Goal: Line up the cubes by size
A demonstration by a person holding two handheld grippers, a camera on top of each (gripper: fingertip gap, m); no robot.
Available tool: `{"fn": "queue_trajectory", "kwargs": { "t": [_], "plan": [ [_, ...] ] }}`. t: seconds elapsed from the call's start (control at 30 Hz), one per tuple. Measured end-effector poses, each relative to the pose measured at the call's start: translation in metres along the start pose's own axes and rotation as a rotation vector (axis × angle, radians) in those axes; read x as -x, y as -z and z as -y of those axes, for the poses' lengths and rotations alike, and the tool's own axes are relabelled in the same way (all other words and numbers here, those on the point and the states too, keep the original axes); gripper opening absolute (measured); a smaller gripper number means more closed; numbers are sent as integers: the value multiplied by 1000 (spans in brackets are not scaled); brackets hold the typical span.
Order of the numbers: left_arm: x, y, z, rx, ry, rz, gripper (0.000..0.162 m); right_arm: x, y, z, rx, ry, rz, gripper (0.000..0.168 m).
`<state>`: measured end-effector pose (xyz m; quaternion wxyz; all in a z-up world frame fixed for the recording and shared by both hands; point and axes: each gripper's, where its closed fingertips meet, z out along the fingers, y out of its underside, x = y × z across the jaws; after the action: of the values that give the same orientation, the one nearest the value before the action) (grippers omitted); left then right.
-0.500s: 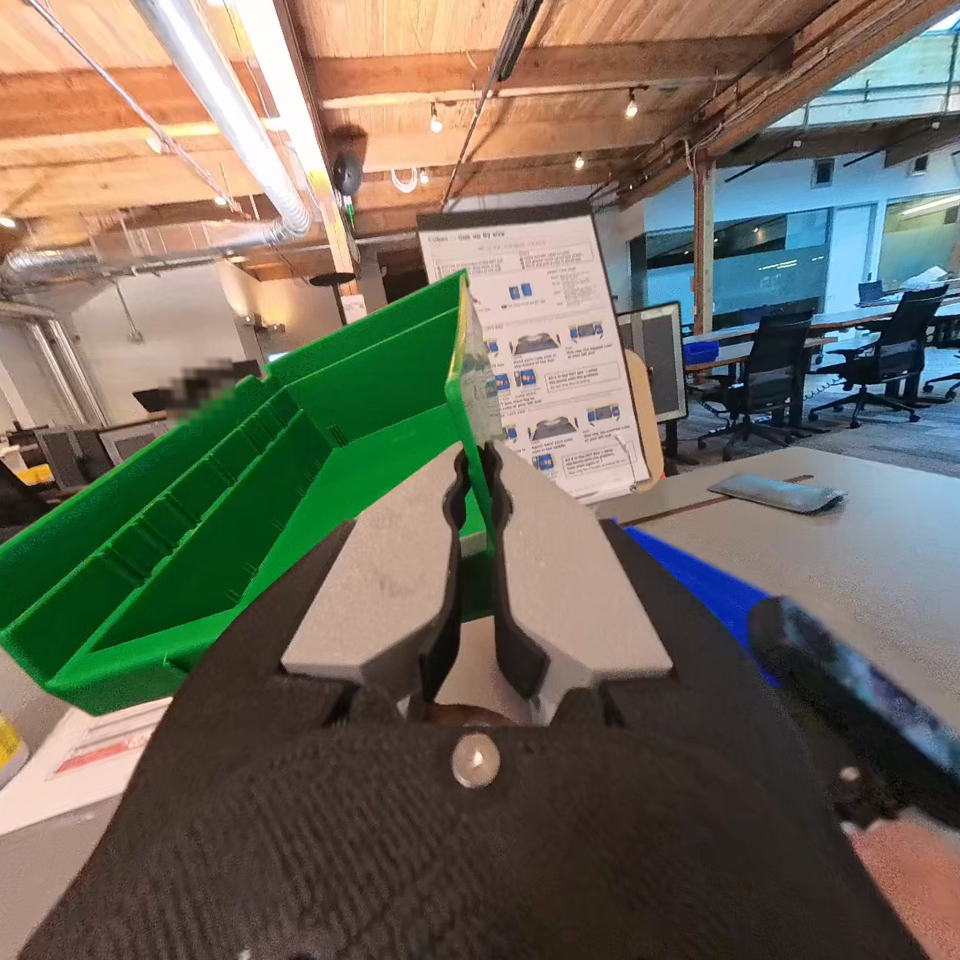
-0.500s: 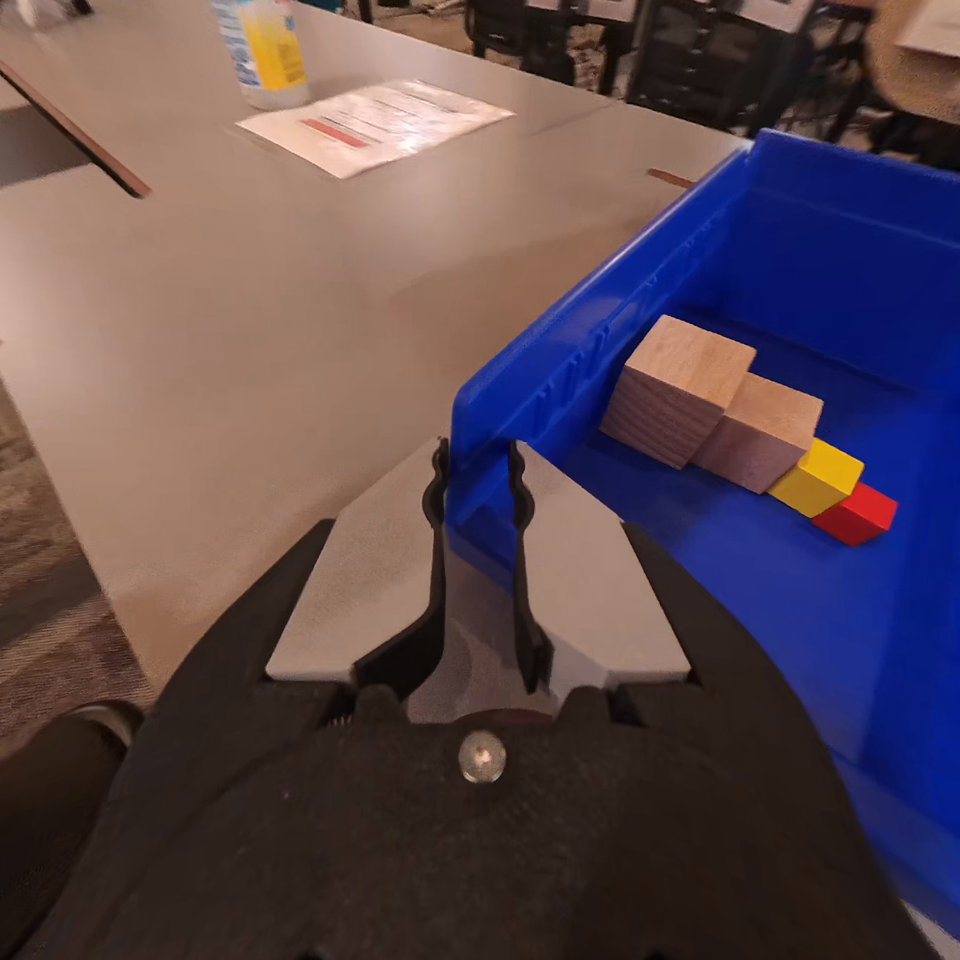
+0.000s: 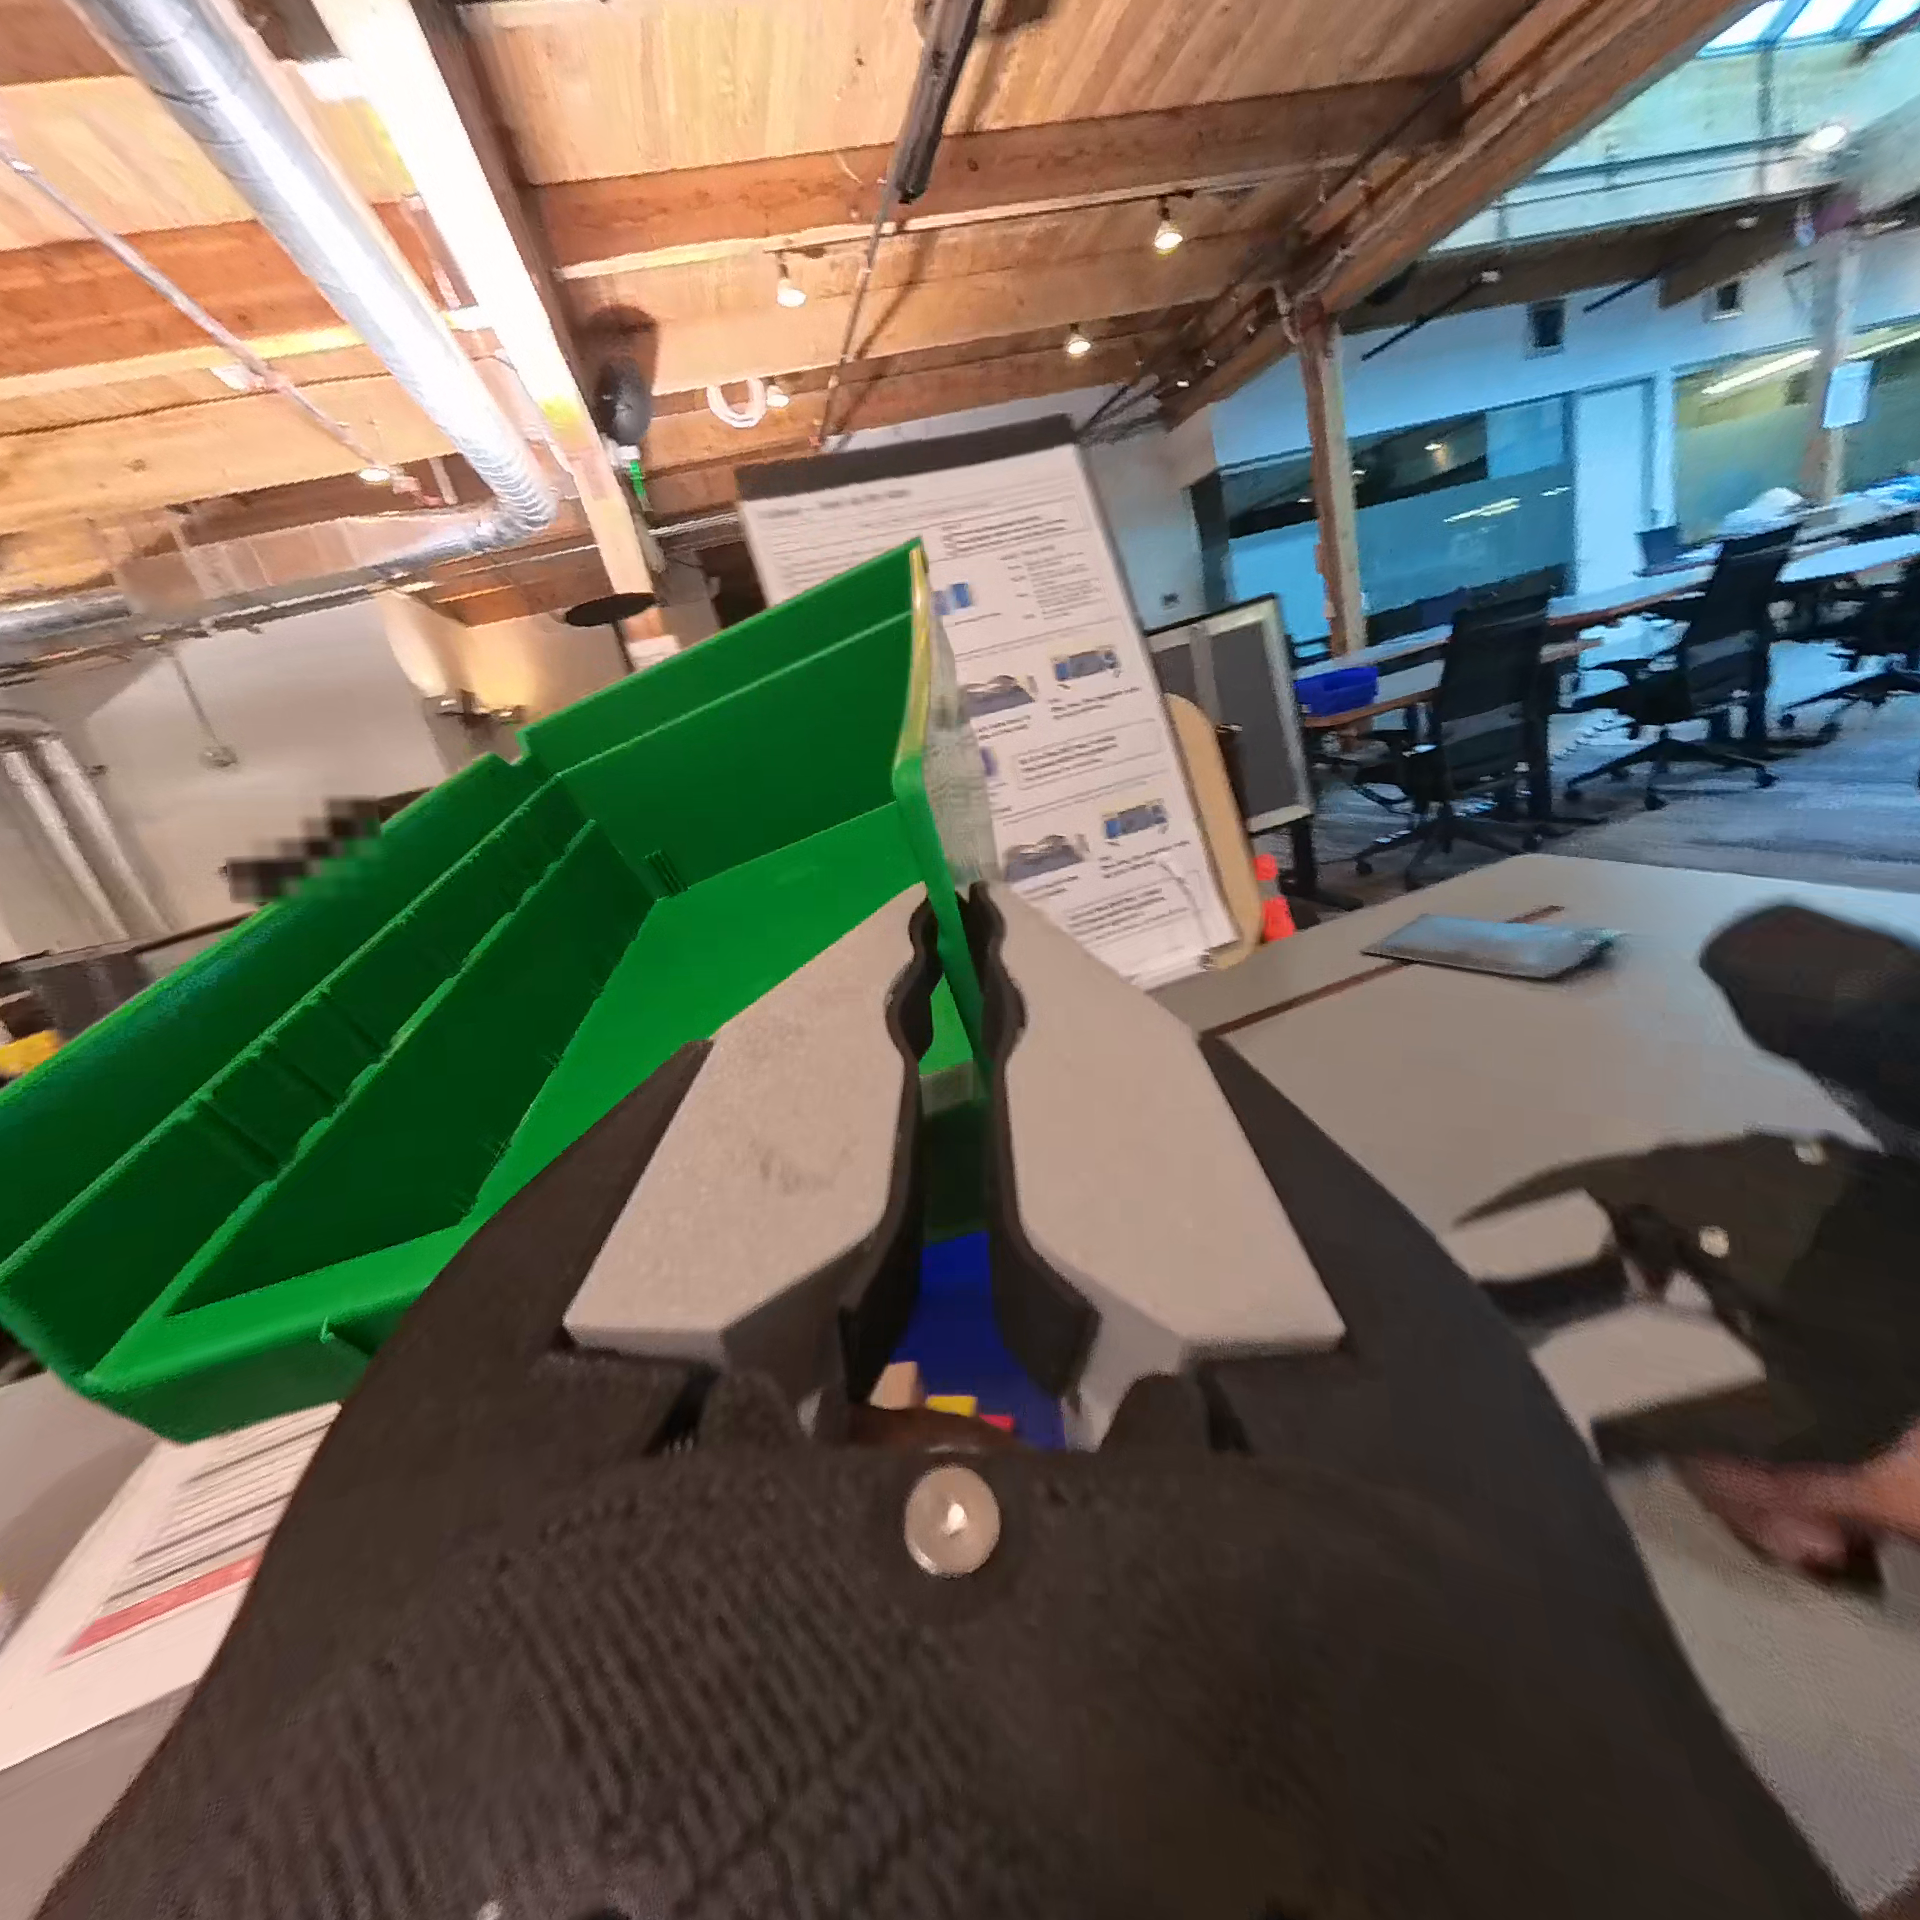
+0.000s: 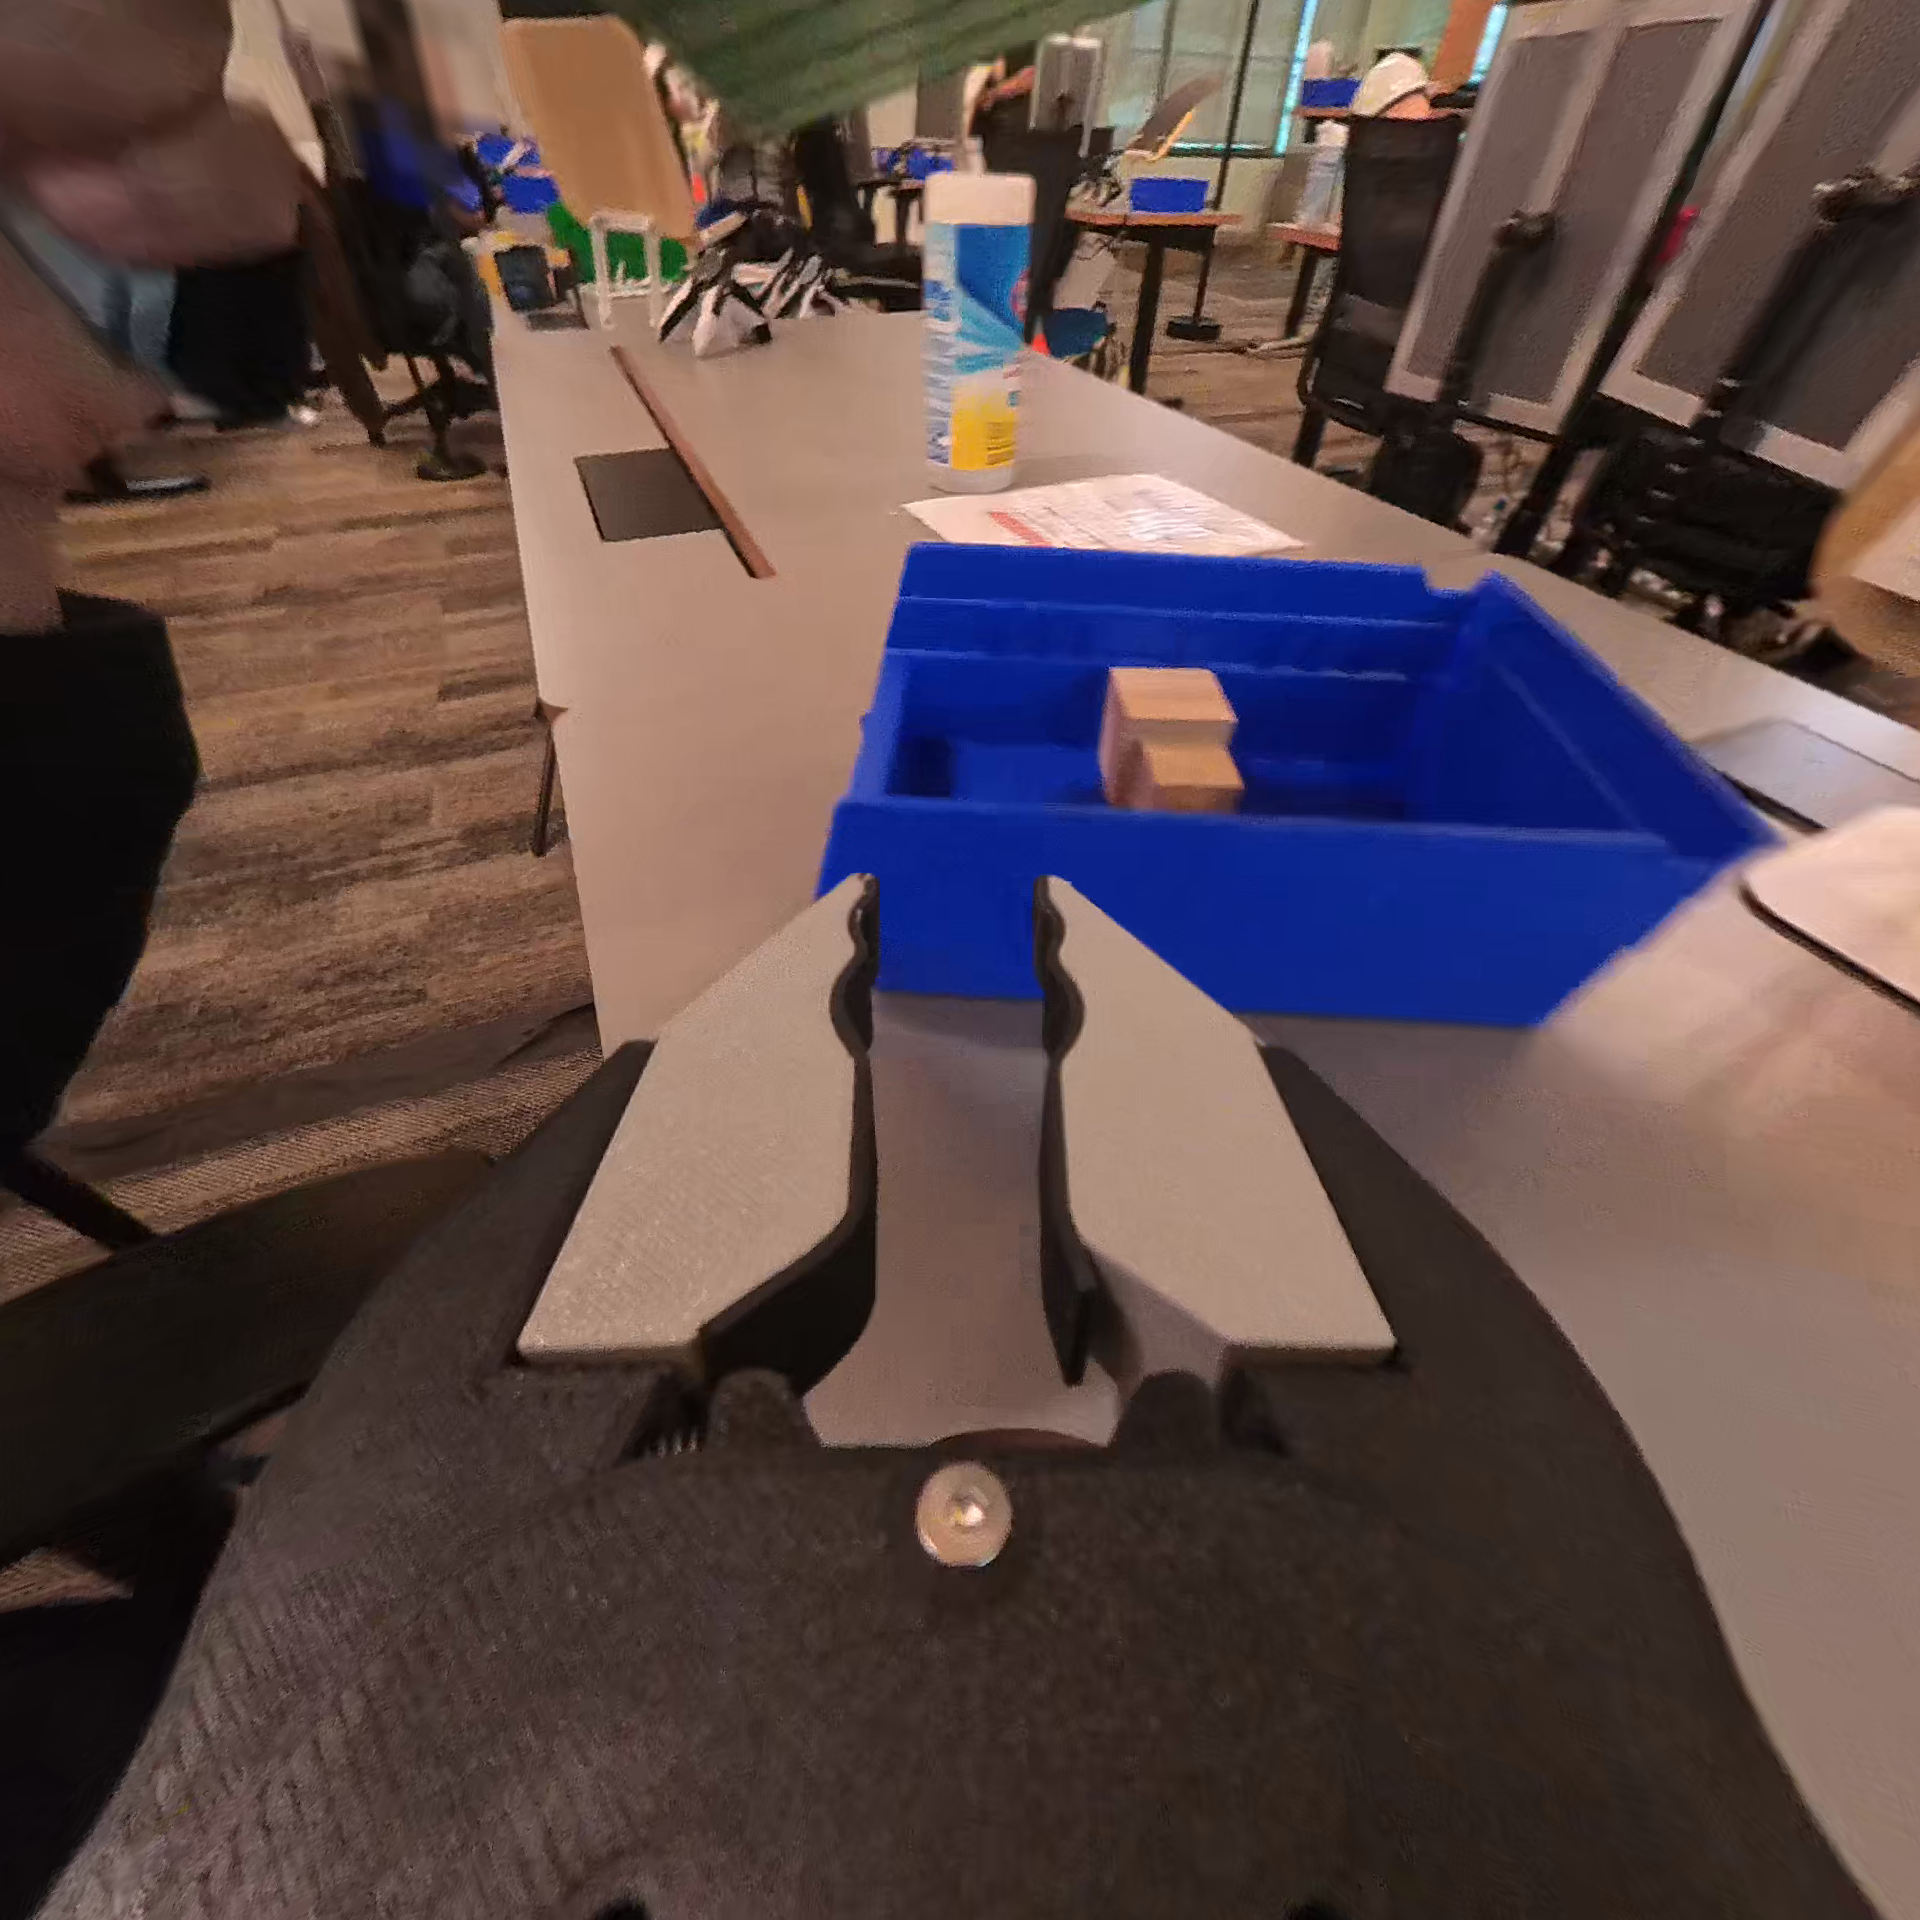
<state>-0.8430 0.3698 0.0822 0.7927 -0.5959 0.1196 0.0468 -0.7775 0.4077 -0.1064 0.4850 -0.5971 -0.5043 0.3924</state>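
My left gripper [image 3: 951,904] is shut on the side wall of an empty green bin [image 3: 416,1091] and holds it tilted in the air. Through the gap below its fingers I see the blue bin [image 3: 951,1278] with a wooden cube [image 3: 899,1387], a yellow cube [image 3: 951,1405] and a red cube [image 3: 997,1420]. My right gripper [image 4: 956,894] is open and empty, just in front of the blue bin [image 4: 1247,935] on the grey table. A larger wooden cube [image 4: 1169,707] and a smaller one [image 4: 1190,779] stand touching inside. The bin's front wall hides the small cubes.
A wipes canister [image 4: 971,332] and a paper sheet [image 4: 1101,514] lie beyond the blue bin. A dark cable slot [image 4: 649,494] is at the table's left. An instruction board [image 3: 1049,707] and a grey pouch [image 3: 1486,945] are at the far side. The table edge drops to the floor on the left.
My right gripper has let go of the blue bin's wall, opened and pulled back in front of it. My left gripper has carried the green bin higher, over the blue bin.
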Motion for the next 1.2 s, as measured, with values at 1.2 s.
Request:
{"fn": "queue_trajectory", "kwargs": {
  "t": [1.2],
  "plan": [
    [-144, 2, -156, 389, 135, -303, 60, -25, 194, -90, 241, -109, -102, 54]
  ]
}}
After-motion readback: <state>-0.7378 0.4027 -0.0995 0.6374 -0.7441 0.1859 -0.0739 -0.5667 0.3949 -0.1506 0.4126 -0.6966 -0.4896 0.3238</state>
